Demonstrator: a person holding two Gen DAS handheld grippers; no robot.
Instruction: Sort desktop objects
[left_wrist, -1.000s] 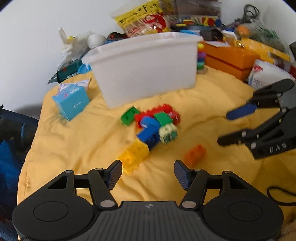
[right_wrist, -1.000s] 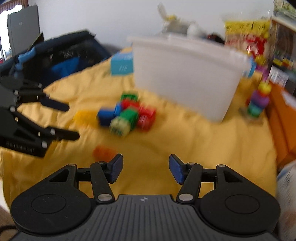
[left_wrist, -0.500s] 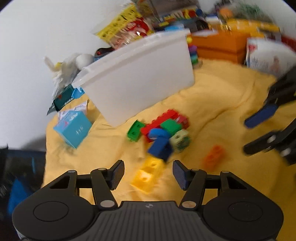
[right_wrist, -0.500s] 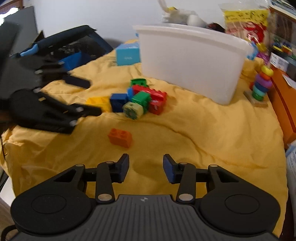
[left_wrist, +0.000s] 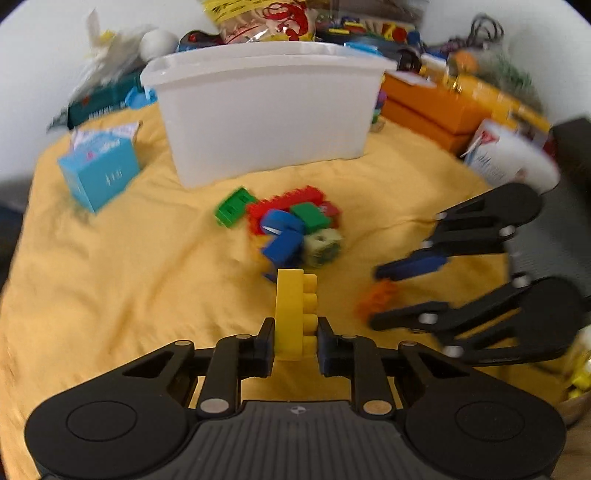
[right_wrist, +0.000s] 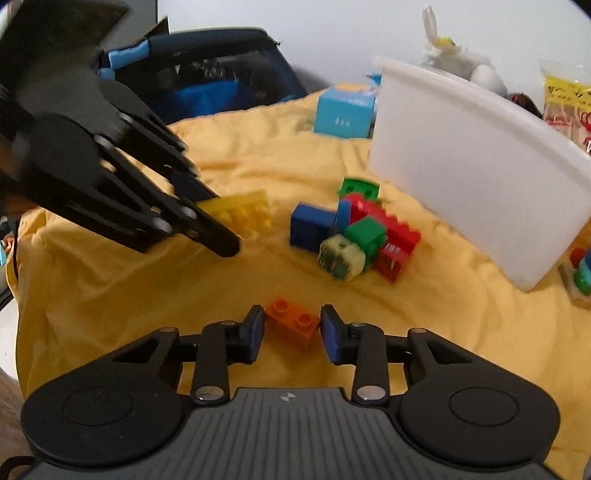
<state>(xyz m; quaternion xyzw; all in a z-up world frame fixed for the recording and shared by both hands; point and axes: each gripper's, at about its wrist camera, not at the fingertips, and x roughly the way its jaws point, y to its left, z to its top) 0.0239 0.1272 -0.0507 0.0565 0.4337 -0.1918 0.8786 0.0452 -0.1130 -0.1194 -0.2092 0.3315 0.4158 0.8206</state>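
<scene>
My left gripper is shut on a long yellow brick, which stands on edge between the pads just above the yellow cloth. From the right wrist, that gripper shows at the left with the yellow brick sticking out. My right gripper has its pads against both ends of a small orange brick resting on the cloth. A pile of red, blue, green and pale bricks lies before a white bin.
A light blue box stands left of the bin. Orange boxes and a white packet crowd the right side. A ring stacker toy sits beyond the bin's end. A dark bag lies past the cloth's edge.
My left gripper dropped onto the yellow brick and shut on it. My right gripper moved forward over the orange brick and its fingers narrowed around it.
</scene>
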